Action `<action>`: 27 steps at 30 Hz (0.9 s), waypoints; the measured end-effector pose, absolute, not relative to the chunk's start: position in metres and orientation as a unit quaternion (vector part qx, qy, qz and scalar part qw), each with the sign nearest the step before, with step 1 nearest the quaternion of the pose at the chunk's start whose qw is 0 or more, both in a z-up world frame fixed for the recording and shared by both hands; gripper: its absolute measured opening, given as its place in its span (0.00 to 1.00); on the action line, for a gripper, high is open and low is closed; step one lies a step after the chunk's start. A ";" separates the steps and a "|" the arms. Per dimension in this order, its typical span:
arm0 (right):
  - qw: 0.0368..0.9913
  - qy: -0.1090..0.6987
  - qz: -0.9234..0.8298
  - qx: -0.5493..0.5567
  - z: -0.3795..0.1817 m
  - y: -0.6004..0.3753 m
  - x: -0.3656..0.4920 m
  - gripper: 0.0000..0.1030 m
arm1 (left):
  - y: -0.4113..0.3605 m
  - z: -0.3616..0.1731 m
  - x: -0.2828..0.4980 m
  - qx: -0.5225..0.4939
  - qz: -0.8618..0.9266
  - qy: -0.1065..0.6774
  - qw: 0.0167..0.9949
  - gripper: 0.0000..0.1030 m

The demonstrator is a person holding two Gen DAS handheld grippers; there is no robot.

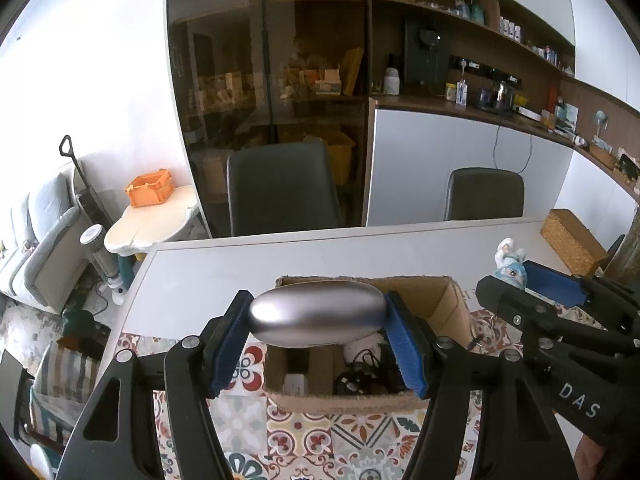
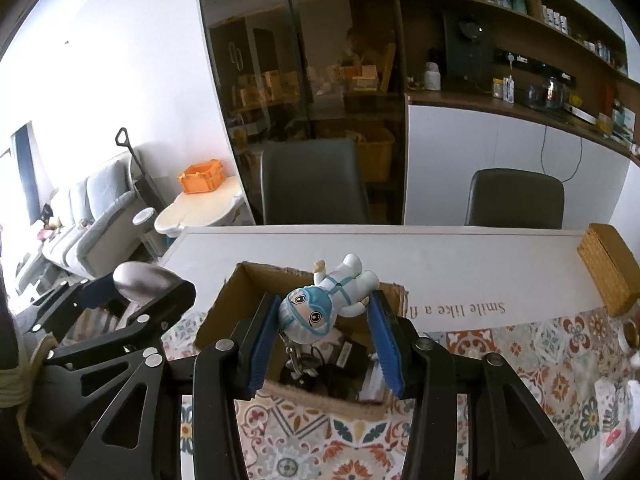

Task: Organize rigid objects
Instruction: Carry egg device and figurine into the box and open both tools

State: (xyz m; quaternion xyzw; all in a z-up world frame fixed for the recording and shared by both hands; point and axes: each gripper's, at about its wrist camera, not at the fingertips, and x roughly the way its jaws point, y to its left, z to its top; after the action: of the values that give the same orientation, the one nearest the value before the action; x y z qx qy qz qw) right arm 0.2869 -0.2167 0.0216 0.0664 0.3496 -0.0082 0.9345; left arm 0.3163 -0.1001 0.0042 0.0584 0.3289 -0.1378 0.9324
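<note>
My left gripper [image 1: 318, 314] is shut on a smooth silver oval case [image 1: 320, 316], held crosswise between its blue pads above an open cardboard box [image 1: 444, 300]. Above the same box [image 2: 222, 312], my right gripper [image 2: 324, 306] is shut on a small figurine [image 2: 320, 308] in a white suit and blue mask, with a key ring [image 2: 294, 354] dangling under it. In the right wrist view the left gripper [image 2: 136, 286] with the silver case [image 2: 140, 278] is at the left. The left wrist view has the right gripper [image 1: 516, 278] and figurine [image 1: 508, 266] at the right.
The box sits on a patterned cloth [image 2: 520, 360] over a white table [image 2: 440, 256] and holds dark cables and small items. A wicker box [image 2: 608, 268] lies at the table's right end. Two dark chairs [image 1: 280, 188] stand behind the far edge.
</note>
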 end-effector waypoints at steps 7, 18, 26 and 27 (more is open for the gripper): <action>0.917 0.391 0.000 0.075 0.006 -0.224 0.325 0.44 | -0.107 -0.020 0.352 0.058 -0.145 0.380 0.912 0.63; 0.881 0.467 -0.007 0.082 -0.043 -0.235 0.360 0.44 | -0.118 -0.071 0.384 0.086 -0.117 0.464 0.874 0.72; 0.866 0.484 -0.052 0.113 -0.060 -0.249 0.351 0.68 | -0.100 -0.062 0.368 0.075 -0.076 0.439 0.892 0.93; 0.867 0.481 -0.054 0.116 -0.057 -0.250 0.346 0.68 | -0.095 -0.059 0.363 0.069 -0.070 0.434 0.896 0.93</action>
State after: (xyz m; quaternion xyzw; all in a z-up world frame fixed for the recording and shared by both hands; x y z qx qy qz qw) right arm 0.3464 -0.2499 -0.0570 0.1163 0.4809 -0.0543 0.8673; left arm 0.3625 -0.0951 -0.0591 0.0685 0.4337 -0.0702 0.8957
